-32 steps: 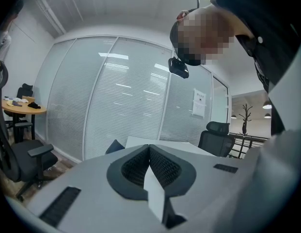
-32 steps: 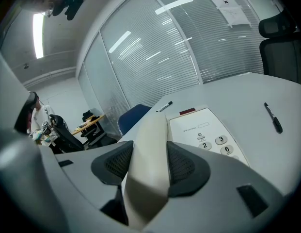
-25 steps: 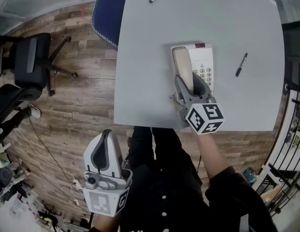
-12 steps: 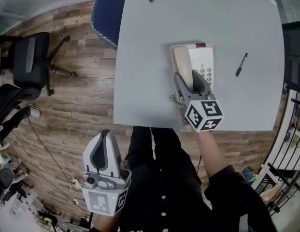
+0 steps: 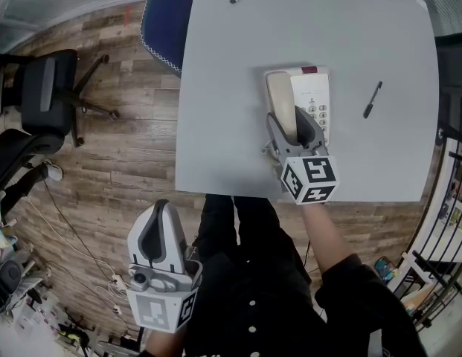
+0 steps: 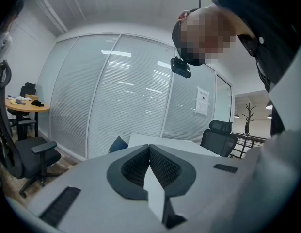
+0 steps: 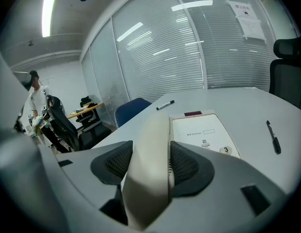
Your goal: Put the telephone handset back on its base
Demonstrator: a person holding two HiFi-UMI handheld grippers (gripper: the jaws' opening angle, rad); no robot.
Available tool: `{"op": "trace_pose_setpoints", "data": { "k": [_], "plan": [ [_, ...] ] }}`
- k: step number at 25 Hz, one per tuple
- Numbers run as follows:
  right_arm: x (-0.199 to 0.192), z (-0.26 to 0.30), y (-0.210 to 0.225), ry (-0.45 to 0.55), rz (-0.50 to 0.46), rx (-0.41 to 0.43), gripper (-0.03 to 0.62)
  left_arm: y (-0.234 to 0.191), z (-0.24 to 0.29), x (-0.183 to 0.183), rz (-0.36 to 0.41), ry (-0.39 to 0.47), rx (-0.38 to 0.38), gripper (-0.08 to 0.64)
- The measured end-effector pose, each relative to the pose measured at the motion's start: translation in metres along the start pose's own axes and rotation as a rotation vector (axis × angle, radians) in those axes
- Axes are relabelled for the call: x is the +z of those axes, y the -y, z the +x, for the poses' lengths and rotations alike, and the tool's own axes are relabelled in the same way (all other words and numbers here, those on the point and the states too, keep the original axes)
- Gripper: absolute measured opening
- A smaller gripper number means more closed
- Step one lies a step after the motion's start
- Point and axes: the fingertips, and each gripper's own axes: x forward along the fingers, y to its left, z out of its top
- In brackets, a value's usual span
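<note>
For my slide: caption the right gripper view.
Right gripper, jaws just opening slightly, pads against the cream handset at its base.

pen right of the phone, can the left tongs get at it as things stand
Probably not easily: the left tongs hang shut off the table's near-left side, and the pen lies beyond the phone and right arm.

A grey table [image 5: 231, 65] stands on wood-plank floor [image 5: 119, 147], a blue chair [image 5: 164, 13] at its edge, by glass walls [image 6: 126, 96].

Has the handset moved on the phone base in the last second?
No. The handset lies in the same spot, along the left side of the phone base.
</note>
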Motion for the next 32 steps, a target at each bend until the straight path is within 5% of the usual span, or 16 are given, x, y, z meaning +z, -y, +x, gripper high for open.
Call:
{"op": "trace_pose_setpoints", "data": {
  "k": [20, 27, 32],
  "plan": [
    [0.026, -0.039, 0.011, 0.016, -0.022, 0.033, 0.265, 0.011, 0.004, 0.039, 0.031, 0.093, -0.035, 0.015],
    [0.073, -0.077, 0.013, 0.134, 0.053, 0.037, 0.070, 0.016, 0.005, 0.067, 0.051, 0.152, -0.059, 0.015],
    [0.109, -0.104, 0.003, 0.226, 0.006, 0.042, 0.045, 0.017, 0.006, 0.085, 0.066, 0.196, -0.081, 0.015]
  ]
}}
